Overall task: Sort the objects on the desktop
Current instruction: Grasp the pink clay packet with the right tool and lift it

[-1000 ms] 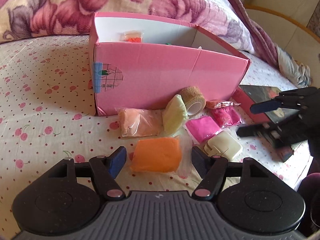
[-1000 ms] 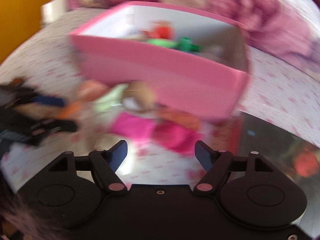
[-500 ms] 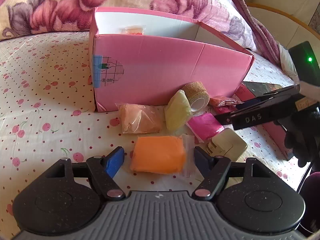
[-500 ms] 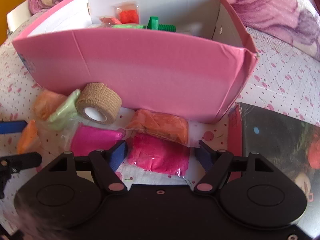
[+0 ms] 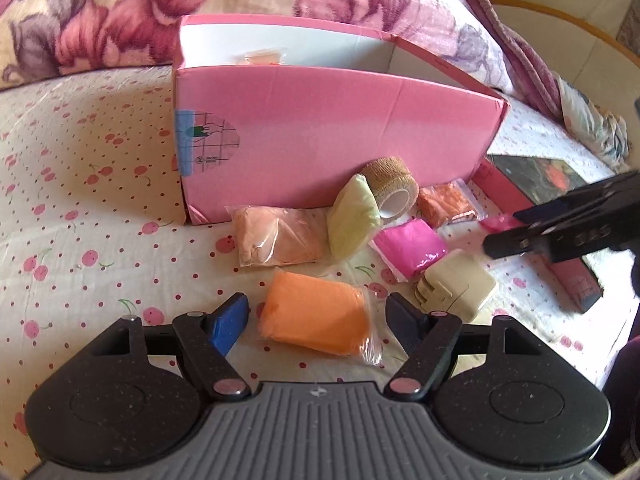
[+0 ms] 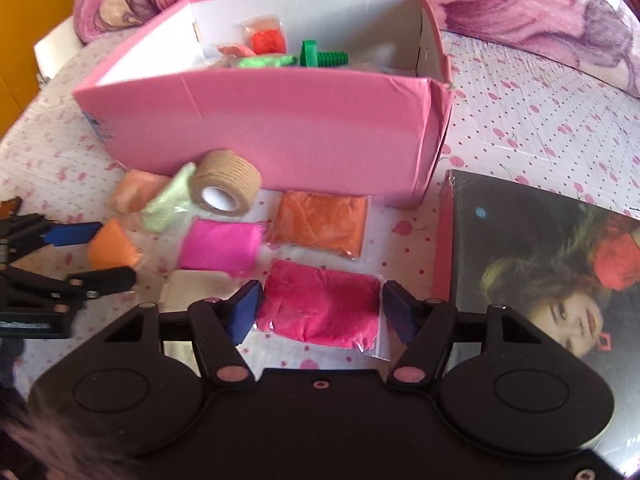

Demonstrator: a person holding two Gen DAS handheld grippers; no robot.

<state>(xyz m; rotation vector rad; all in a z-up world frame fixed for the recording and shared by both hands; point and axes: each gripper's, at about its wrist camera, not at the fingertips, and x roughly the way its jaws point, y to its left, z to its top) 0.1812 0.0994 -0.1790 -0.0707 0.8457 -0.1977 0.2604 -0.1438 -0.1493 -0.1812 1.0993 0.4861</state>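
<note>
surface: cherry-print sheet (image 5: 80, 208) | behind: floral blanket (image 5: 120, 12) | left: yellow wall (image 6: 36, 0) | light: bright

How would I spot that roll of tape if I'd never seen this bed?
Find the big pink box on the bed. The tape roll lies on its side against the front wall, beside a pale green bag. It is the only tan, round, hollow thing among soft coloured bags.

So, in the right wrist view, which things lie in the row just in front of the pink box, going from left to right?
Peach clay bag → pale green clay bag → tan bandage roll → dark orange clay bag → picture book.
</note>
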